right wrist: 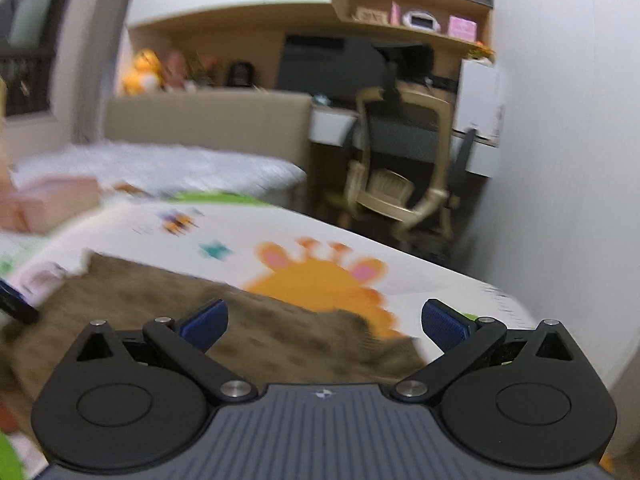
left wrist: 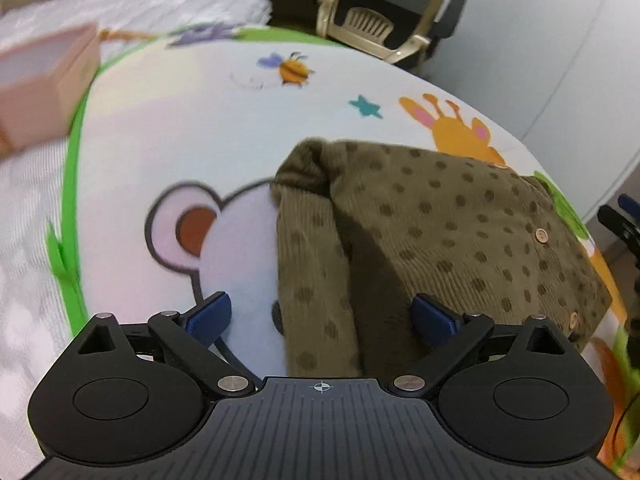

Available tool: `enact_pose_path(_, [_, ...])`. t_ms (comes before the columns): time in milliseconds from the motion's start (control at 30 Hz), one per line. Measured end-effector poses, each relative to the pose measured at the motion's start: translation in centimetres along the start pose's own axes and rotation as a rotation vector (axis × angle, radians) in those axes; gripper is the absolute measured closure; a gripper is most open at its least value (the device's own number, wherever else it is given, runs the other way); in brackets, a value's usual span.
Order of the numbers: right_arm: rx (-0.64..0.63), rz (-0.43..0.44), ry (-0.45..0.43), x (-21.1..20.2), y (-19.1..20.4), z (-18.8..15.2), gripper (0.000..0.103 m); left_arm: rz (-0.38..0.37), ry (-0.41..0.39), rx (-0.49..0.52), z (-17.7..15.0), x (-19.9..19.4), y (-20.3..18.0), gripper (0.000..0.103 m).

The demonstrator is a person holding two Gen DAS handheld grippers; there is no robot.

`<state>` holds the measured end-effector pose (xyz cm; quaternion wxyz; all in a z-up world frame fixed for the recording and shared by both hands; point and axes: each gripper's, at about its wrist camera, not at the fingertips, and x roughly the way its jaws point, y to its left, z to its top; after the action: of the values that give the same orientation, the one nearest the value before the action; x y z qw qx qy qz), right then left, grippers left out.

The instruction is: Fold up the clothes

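Here, the olive-brown corduroy garment with darker dots and small pale buttons (left wrist: 440, 232) lies partly folded on a white play mat printed with cartoon animals (left wrist: 192, 120), covering part of a bear's face and the lower edge of an orange giraffe. One sleeve-like strip hangs toward the camera between the fingers of the left gripper (left wrist: 322, 316), whose blue-padded jaws stand wide apart and grip nothing. In the blurred right wrist view the same garment (right wrist: 160, 312) spreads across the mat (right wrist: 420, 280) just ahead of the right gripper (right wrist: 324, 320); its jaws are likewise spread wide and empty, and it seems to hover above the cloth, though the blur makes contact hard to judge. A pale pink open box (left wrist: 44, 88) sits at the mat's far left edge. A beige office chair (right wrist: 400, 152) stands beyond the bed.
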<state>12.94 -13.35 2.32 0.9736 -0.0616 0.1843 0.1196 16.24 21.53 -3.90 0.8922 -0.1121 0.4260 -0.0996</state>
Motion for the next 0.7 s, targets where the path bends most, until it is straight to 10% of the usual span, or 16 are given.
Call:
enact_pose_path(67, [-0.008, 0.089, 0.016, 0.0, 1.7, -0.3, 0.000, 0.009, -0.017, 0.025, -0.1, 0.4, -0.8, 0.012])
enact_pose_path(233, [-0.048, 0.247, 0.072, -0.1, 5.4, -1.3, 0.000, -0.021, -0.039, 0.060, 0.4, 0.7, -2.4, 0.071])
enact_pose_path(467, [-0.114, 0.278, 0.275, 3.2, 8.0, -3.4, 0.007, -0.045, -0.040, 0.030, 0.5, 0.0, -2.4, 0.086])
enact_pose_path(700, [-0.273, 0.349, 0.071, -2.6, 12.5, -1.1, 0.002, -0.237, -0.033, -0.200, 2.1, -1.5, -1.2, 0.092])
